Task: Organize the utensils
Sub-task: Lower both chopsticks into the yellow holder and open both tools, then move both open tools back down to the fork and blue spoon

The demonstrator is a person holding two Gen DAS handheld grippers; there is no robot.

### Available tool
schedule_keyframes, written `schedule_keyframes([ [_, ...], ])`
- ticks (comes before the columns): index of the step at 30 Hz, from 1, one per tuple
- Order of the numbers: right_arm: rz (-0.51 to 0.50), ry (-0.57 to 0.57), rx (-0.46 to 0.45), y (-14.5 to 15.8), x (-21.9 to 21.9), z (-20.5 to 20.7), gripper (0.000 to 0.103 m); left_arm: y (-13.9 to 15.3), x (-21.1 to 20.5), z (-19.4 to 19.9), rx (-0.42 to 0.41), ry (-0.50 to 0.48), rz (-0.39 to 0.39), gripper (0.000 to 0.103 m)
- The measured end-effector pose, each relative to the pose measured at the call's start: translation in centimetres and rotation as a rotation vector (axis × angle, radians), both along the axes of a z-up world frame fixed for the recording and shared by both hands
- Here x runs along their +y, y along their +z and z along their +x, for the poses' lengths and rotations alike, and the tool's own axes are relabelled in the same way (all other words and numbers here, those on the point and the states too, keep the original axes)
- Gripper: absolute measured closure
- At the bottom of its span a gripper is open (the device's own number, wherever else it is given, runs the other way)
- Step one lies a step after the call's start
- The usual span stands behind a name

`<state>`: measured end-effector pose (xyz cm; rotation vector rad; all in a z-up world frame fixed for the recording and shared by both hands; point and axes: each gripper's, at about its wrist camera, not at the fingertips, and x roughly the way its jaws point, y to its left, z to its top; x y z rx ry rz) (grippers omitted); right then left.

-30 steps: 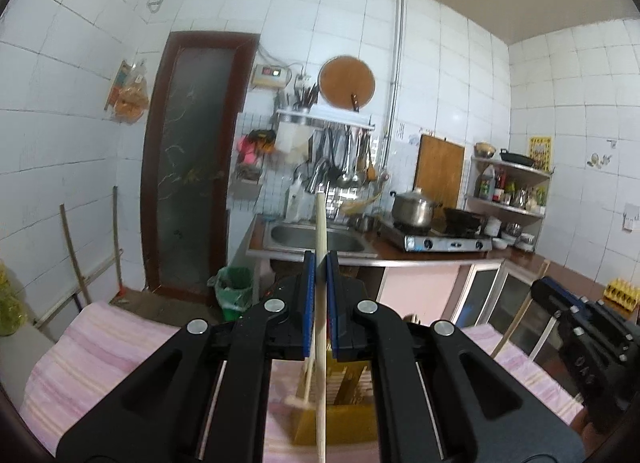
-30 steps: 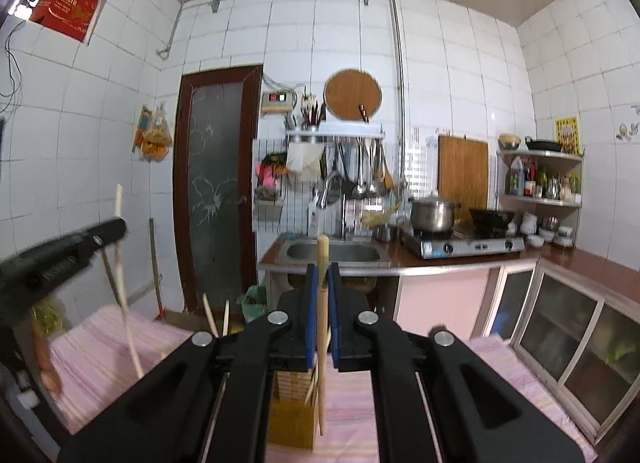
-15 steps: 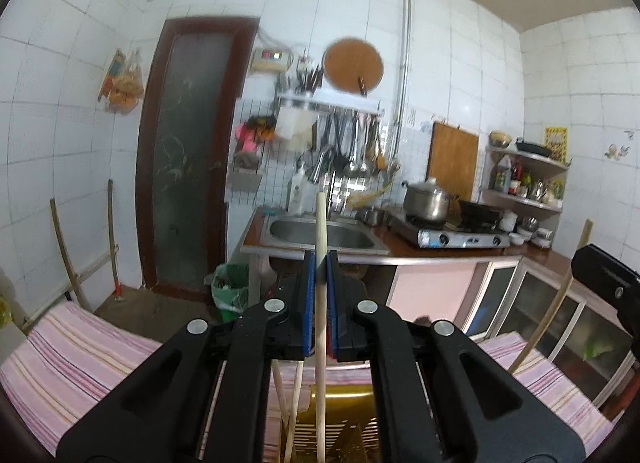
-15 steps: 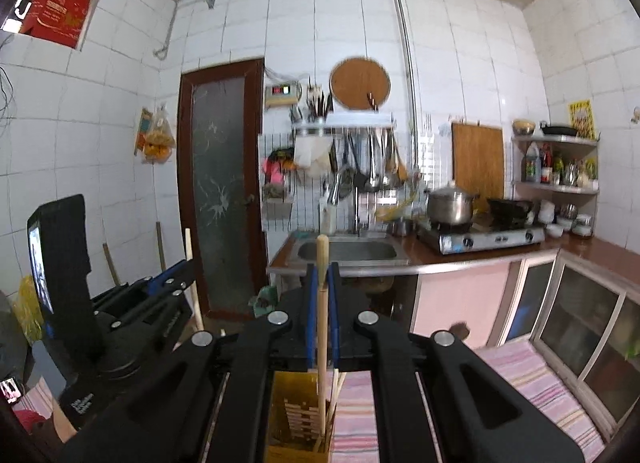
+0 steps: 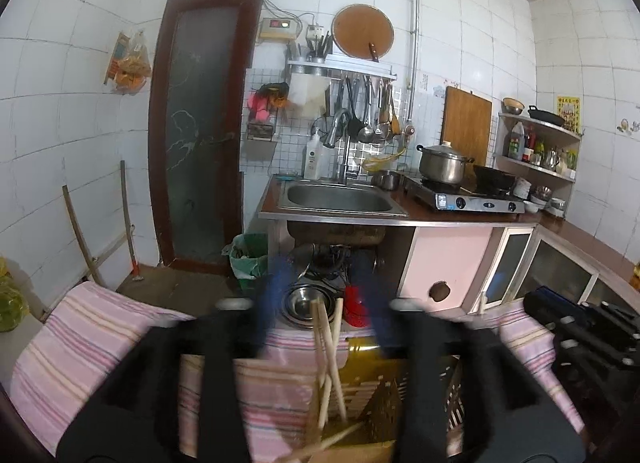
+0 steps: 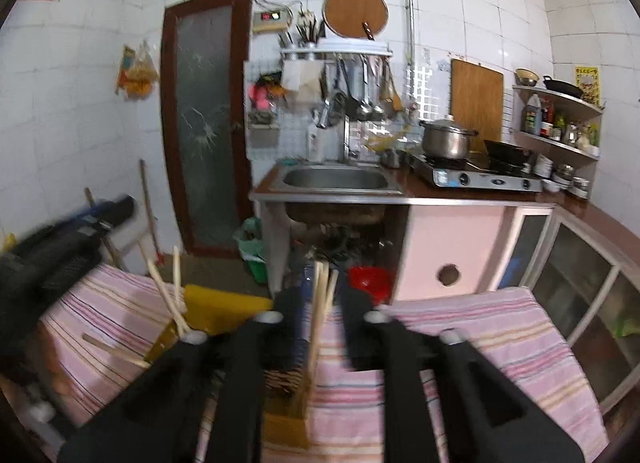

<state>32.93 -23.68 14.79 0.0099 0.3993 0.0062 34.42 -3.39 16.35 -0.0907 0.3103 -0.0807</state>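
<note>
Left wrist view: both grippers (image 5: 324, 303) (image 6: 320, 299) have just sprung open, releasing chopsticks (image 5: 330, 351) into one yellow holder (image 5: 372, 395) on a pink-striped cloth (image 5: 92, 335), before a tiled kitchen's sink (image 5: 338, 199).

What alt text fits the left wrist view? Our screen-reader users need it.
The open left gripper, its jaws just opened, hangs over a yellow holder on a pink striped cloth, with loose chopsticks standing in the holder between its blurred fingers. Behind are a sink, a stove and a tiled wall.
</note>
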Motion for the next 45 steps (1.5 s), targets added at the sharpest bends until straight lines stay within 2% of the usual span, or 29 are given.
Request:
schedule_keyframes([
  [1, 0.001, -0.016, -0.005, 0.4, -0.3, -0.7, 0.041, 0.4, 0.4, -0.7, -0.010, 0.004, -0.005, 0.037],
  [3, 0.003, -0.042, -0.010, 0.8, -0.7, -2.0, 0.039, 1.4, 1.7, -3.1, -0.016, 0.015, -0.003, 0.017],
  [4, 0.008, -0.050, 0.003, 0.9, -0.9, -2.7, 0.039, 1.6, 1.9, -3.8, -0.006, 0.012, 0.002, 0.014],
  [7, 0.011, -0.075, 0.043, 0.1, -1.4, -5.5, 0.024, 1.5, 3.5, -7.1, 0.023, 0.019, 0.025, 0.005],
  [9, -0.006, -0.079, 0.062, -0.8, -1.2, -6.9, 0.017, 0.6, 4.5, -9.3, 0.048, 0.037, 0.056, 0.005],
  [12, -0.037, -0.080, 0.111, -3.5, -0.3, -9.8, 0.014, -1.7, 6.3, -11.9, 0.104, 0.048, 0.087, 0.005],
  [16, -0.012, -0.077, 0.162, -6.4, 0.4, -12.6, 0.013, -6.5, 8.8, -14.6, 0.216, 0.044, 0.052, 0.005],
  [25, 0.018, -0.063, 0.245, -11.6, 2.6, -17.5, 0.011, -15.3, 11.1, -17.4, 0.384, 0.072, 0.094, 0.005],
  [31, 0.009, -0.066, 0.308, -14.5, 3.8, -19.3, 0.010, -16.6, 10.4, -18.5, 0.429, 0.034, 0.123, 0.005],
  [37, 0.012, -0.074, 0.361, -16.3, 4.5, -20.5, 0.010, -18.1, 9.5, -18.9, 0.525, -0.010, 0.142, 0.005],
  [41, 0.022, -0.070, 0.372, -16.6, 5.2, -21.1, 0.010, -18.7, 9.7, -19.1, 0.542, -0.001, 0.163, 0.005],
  [45, -0.001, -0.044, 0.377, -16.3, 6.6, -21.2, 0.011, -19.3, 10.1, -18.8, 0.570, 0.003, 0.128, 0.005],
])
